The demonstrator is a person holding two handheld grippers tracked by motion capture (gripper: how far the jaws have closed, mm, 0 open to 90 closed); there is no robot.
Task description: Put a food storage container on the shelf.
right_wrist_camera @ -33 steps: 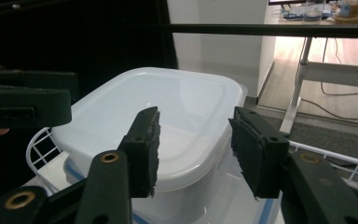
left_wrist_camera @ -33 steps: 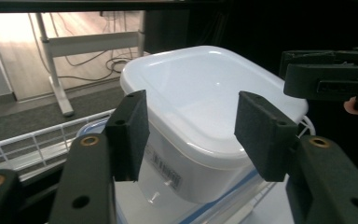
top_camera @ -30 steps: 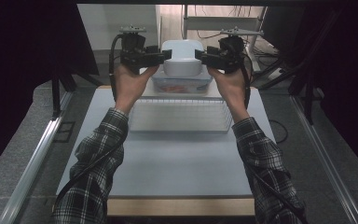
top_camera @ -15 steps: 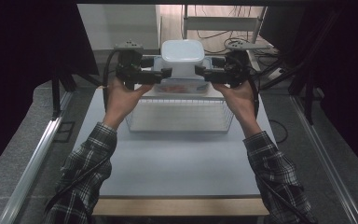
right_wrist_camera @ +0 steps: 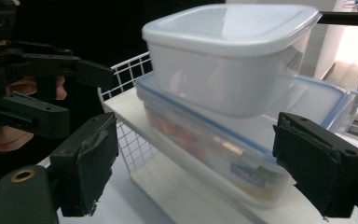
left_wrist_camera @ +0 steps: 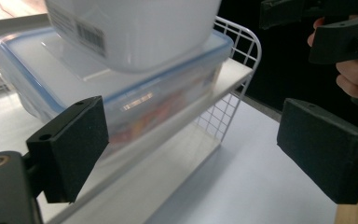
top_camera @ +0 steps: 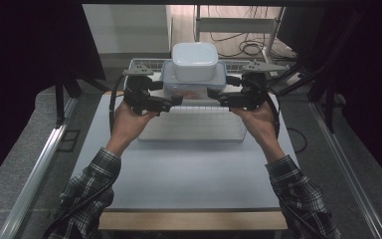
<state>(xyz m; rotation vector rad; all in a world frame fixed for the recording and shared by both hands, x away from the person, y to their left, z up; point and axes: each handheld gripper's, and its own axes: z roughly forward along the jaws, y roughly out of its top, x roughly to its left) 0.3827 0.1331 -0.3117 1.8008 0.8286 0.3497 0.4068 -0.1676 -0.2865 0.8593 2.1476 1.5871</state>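
Your left gripper (top_camera: pixel 178 99) and right gripper (top_camera: pixel 212 93) face each other across the front of the white wire rack (top_camera: pixel 194 127), both just below the stacked boxes. Both pairs of jaws have just been opening and now stand wide apart with nothing pressed between the pads. In the left gripper view the blue-rimmed clear food container (left_wrist_camera: pixel 121 88) sits just beyond your jaws, untouched, on the rack's top shelf (left_wrist_camera: pixel 223 77). The white lidded tub (right_wrist_camera: pixel 228 56) rests squarely on that container's lid, and in the right gripper view the container (right_wrist_camera: pixel 214 144) lies between your open jaws without contact. The rack stands on the pale table (top_camera: pixel 179 174).
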